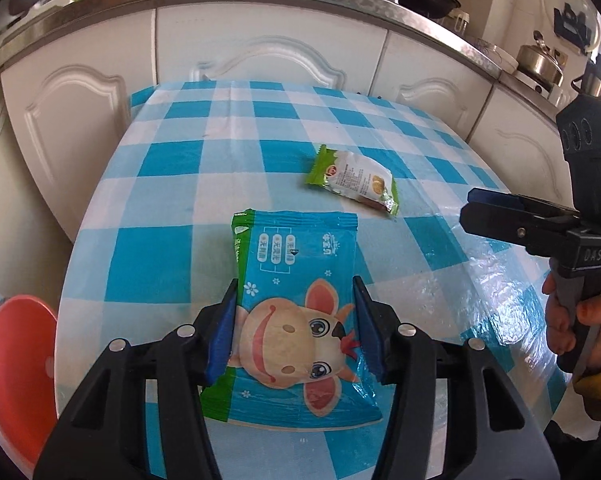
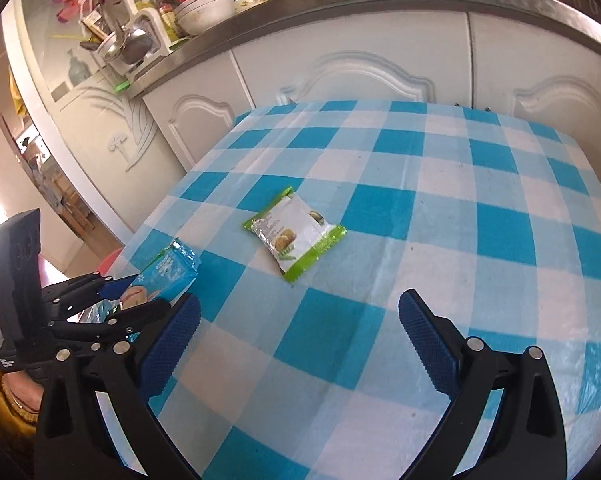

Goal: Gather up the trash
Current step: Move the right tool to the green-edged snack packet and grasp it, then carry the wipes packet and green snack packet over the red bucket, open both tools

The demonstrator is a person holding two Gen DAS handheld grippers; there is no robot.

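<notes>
While my left claw (image 1: 294, 320) clamped the blue packet (image 1: 296, 316) at lower centre, my right claw (image 2: 300, 338) gaped, green packet (image 2: 294, 234) at mid-frame.

The black body of the right gripper (image 1: 476, 216) carries the raised letters "DAS", behind its fingers. On the blue wrapper (image 1: 296, 312), near its far end from the "DAS" mark's side, the small word "OPEN" stands beside a black arrow. The wrapper also bears Chinese characters, too unclear to read. The print on the green wrapper (image 1: 354, 182) is too small.
</notes>
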